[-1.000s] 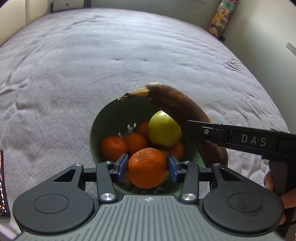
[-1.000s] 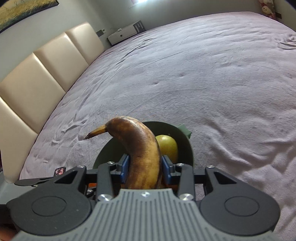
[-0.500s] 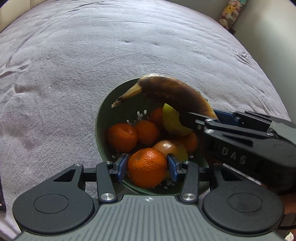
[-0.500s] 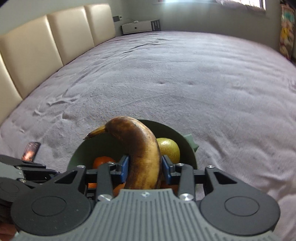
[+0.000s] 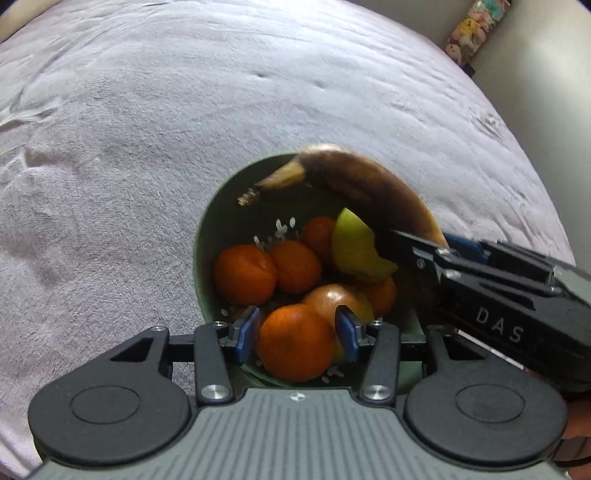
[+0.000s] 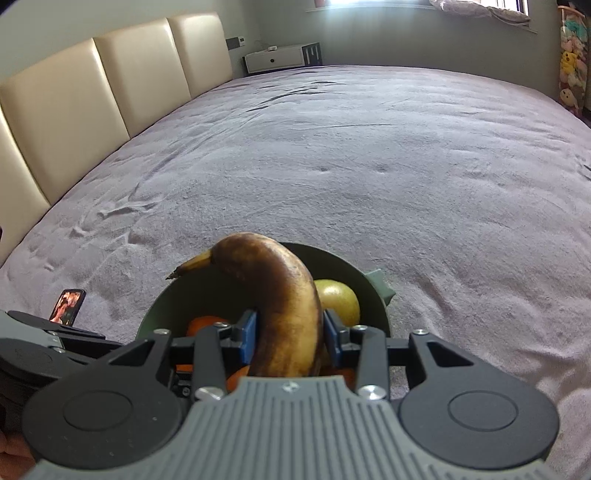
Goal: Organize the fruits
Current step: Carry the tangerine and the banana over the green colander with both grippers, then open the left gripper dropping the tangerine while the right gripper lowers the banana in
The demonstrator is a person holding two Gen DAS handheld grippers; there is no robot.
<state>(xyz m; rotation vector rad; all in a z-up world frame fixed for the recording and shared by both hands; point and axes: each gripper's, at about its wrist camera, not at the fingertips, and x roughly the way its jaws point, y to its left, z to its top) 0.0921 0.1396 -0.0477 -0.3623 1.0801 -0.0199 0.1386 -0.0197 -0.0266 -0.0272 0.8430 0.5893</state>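
Note:
A green bowl (image 5: 207, 236) on the bed holds several oranges (image 5: 243, 273), a green apple (image 5: 354, 247) and a reddish-yellow apple (image 5: 332, 299). My left gripper (image 5: 295, 334) is over the bowl's near rim; its blue pads stand slightly apart from the orange (image 5: 295, 343) between them, which sits in the bowl. My right gripper (image 6: 290, 338) is shut on a brown overripe banana (image 6: 284, 295) and holds it over the bowl (image 6: 373, 295); the banana (image 5: 354, 181) arches over the bowl's far rim in the left wrist view.
The bowl sits on a wide grey bedspread (image 6: 369, 155). A phone (image 6: 68, 306) lies on the bed left of the bowl. A beige headboard (image 6: 110, 85) and a white nightstand (image 6: 280, 57) are at the far side. Plush toys (image 5: 474, 26) hang at the wall.
Both grippers have come lower over the bowl. The left pads have opened slightly off the orange, which now rests among the fruit. The banana has come down toward the bowl.

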